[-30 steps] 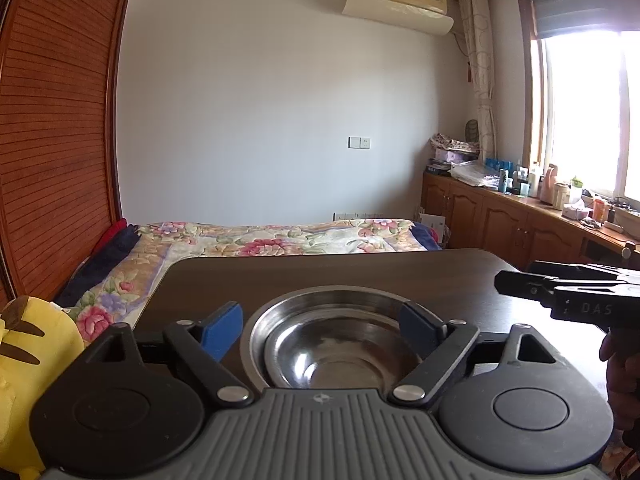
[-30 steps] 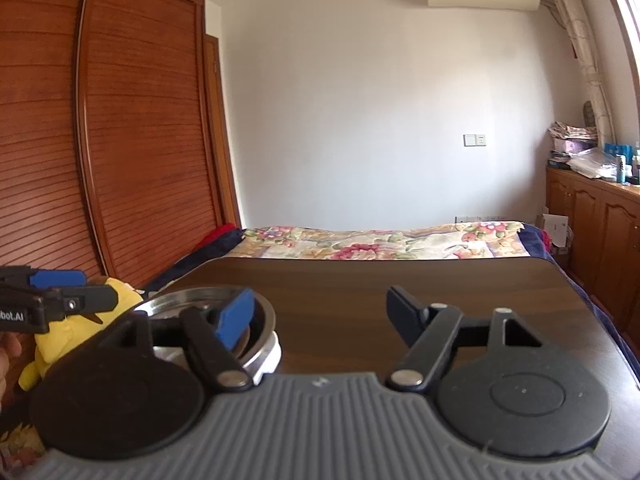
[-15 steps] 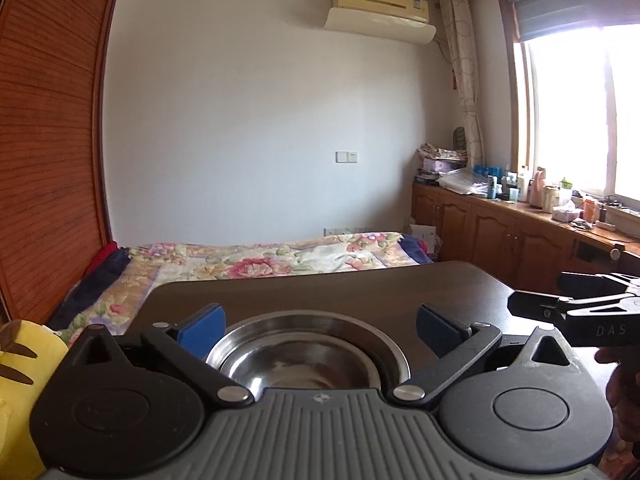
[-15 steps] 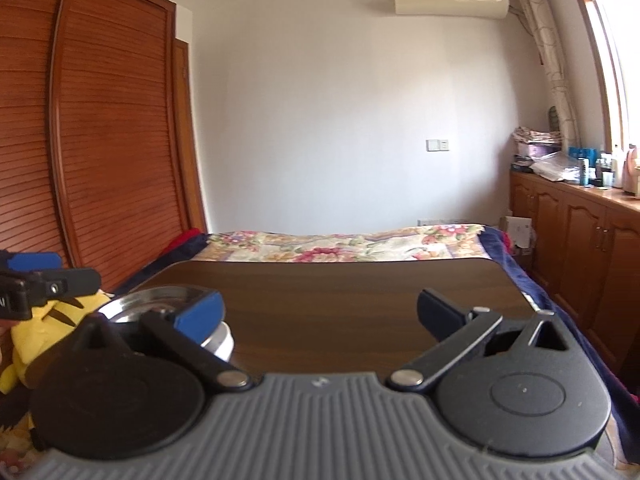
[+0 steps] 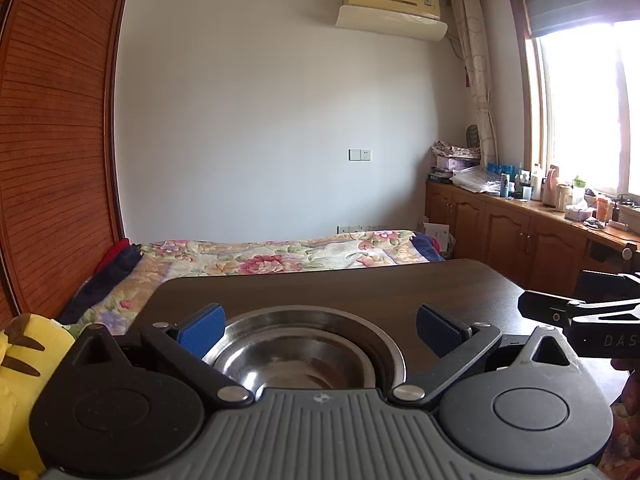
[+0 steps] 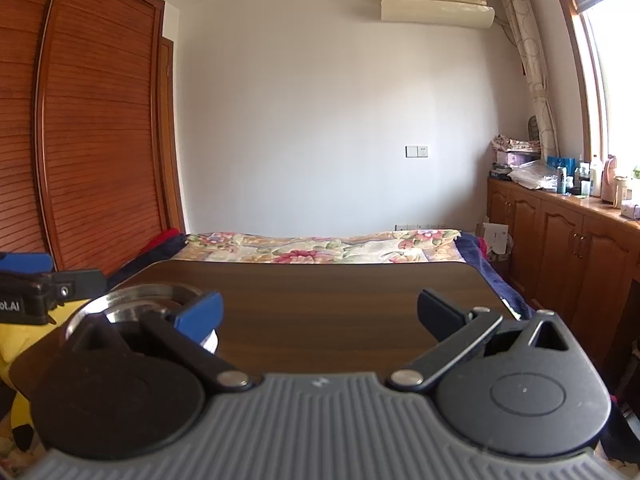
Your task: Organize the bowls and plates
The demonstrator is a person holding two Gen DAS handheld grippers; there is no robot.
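We hold the left gripper [image 5: 318, 326] with jaws spread wide over the steel bowl [image 5: 304, 354] on the desk's [image 6: 320, 300] near left, ready to grab; right gripper [image 6: 318, 316] jaws gape, empty

Both wrist cameras low at table's [image 5: 360, 284] near edge, facing bed [image 6: 320, 246] and far wall. Left view sits close over steel bowl [image 5: 304, 344]; both share tabletop, bowl.
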